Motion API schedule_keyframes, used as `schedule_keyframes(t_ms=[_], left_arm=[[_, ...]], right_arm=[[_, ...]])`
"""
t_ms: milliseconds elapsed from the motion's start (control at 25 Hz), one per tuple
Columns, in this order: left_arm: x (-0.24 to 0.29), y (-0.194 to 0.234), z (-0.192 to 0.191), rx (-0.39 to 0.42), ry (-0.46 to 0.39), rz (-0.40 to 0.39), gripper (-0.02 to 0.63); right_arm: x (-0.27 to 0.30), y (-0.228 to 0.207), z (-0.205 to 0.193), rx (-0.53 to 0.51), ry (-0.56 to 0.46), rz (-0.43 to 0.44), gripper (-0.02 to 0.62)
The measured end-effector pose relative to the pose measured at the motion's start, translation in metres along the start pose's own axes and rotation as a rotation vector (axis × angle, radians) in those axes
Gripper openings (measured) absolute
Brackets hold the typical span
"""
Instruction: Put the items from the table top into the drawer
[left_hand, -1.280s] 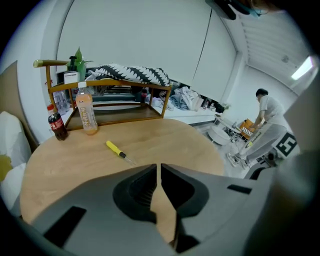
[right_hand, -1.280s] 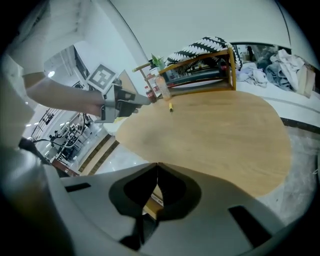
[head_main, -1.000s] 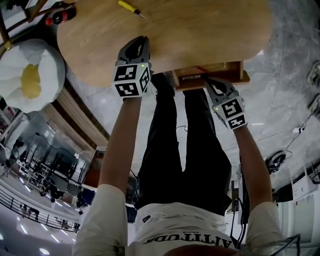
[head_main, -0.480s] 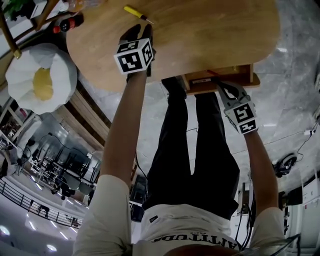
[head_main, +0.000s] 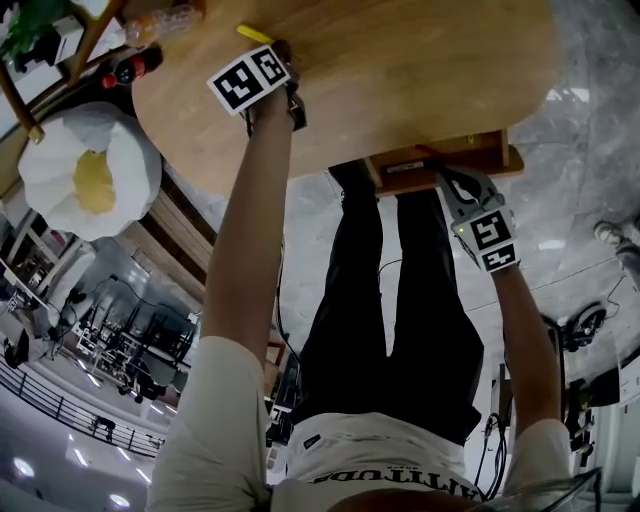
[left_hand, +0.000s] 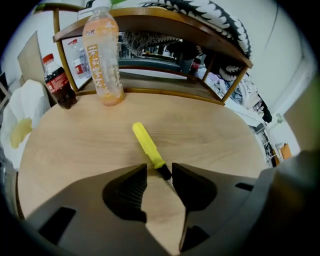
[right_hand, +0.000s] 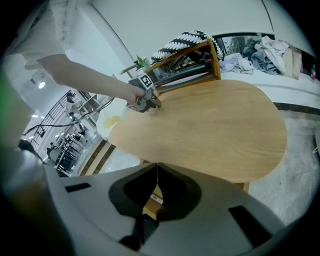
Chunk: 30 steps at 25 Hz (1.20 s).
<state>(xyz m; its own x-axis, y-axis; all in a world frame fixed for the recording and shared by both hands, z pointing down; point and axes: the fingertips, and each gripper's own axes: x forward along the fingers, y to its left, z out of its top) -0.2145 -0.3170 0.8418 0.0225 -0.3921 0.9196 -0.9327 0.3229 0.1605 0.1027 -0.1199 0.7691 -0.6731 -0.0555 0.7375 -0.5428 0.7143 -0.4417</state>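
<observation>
The left gripper's (left_hand: 160, 172) jaws are opening, their tips either side of the black neck of a yellow-handled screwdriver (left_hand: 146, 145) that lies on the oval wooden table (left_hand: 75, 145), the pads clear of it. Only that gripper's view shows this; in the head view the marker cube hides most of the tool. The right gripper (right_hand: 157, 172), jaws together with nothing between them, sits at the wooden drawer (head_main: 450, 160) jutting out beneath the table edge.

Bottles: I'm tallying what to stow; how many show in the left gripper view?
3: orange drink bottle at the table's far edge, cola bottle left of it, and apparently a clear bottle shelved between them.
</observation>
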Motion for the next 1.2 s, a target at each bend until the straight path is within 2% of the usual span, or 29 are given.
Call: schedule_keyframes(t_ms=[80, 200, 280, 400, 640, 1200], left_arm=[[0.004, 0.002, 0.0, -0.023, 0.009, 0.012, 0.169], [0.005, 0.006, 0.001, -0.001, 0.014, 0.047, 0.133], [0.005, 0.006, 0.001, 0.041, 0.009, 0.052, 0.072], [0.003, 0.002, -0.001, 0.096, 0.0, 0.043, 0.069], [-0.007, -0.003, -0.007, 0.156, -0.021, 0.002, 0.066], [-0.04, -0.033, -0.04, 0.419, -0.065, -0.097, 0.066]], right_arm=[[-0.002, -0.002, -0.002, 0.007, 0.005, -0.002, 0.02], [-0.001, -0.007, -0.004, 0.015, 0.007, -0.008, 0.02], [-0.001, -0.01, -0.004, 0.02, 0.004, -0.013, 0.02], [-0.002, -0.012, -0.002, 0.015, -0.004, -0.02, 0.02], [0.001, -0.009, 0.004, 0.014, 0.0, -0.014, 0.02], [0.013, 0.006, 0.0, -0.012, 0.02, -0.008, 0.02]])
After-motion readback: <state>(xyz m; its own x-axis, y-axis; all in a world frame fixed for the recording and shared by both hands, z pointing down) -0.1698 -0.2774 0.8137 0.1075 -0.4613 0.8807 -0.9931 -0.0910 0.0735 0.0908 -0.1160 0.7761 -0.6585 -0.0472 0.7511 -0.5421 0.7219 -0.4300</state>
